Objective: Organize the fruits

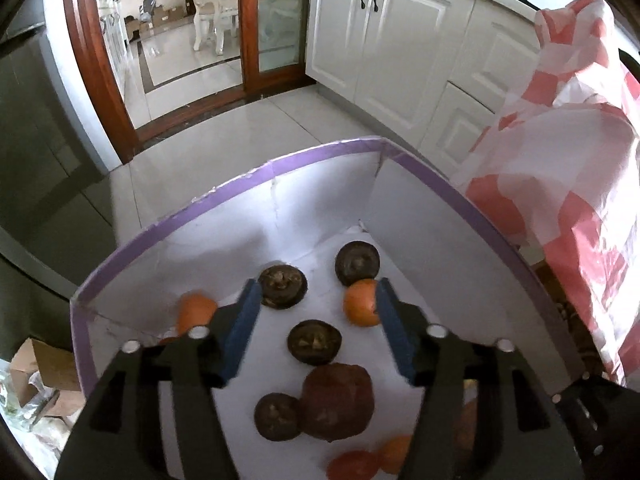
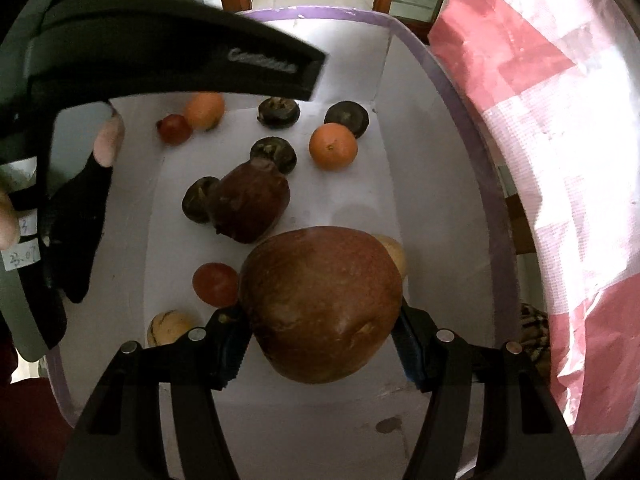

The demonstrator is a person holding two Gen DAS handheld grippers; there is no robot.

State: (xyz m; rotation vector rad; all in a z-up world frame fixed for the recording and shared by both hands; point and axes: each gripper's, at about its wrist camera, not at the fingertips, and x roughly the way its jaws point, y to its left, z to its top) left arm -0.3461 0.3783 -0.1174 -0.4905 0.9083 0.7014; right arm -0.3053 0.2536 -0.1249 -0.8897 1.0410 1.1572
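Below, round glossy apple [image 2: 320, 304] — white cardboard box [image 2: 420, 184].

Both black plastic tongs [image 1: 318, 300] [image 2: 320, 332] carry blue ribbed pads [image 1: 244, 320] and silver round screws [image 1: 199, 333]; the person's hand [image 2: 80, 216] wears a black fingerless glove.

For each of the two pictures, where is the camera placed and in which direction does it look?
Left wrist: on the left gripper, looking down into the white box; its jaws stand open, nothing between.
Right wrist: on the right gripper, looking down, shut on a large apple; the left hand shows.
Shared: the box, orange, pink bag.
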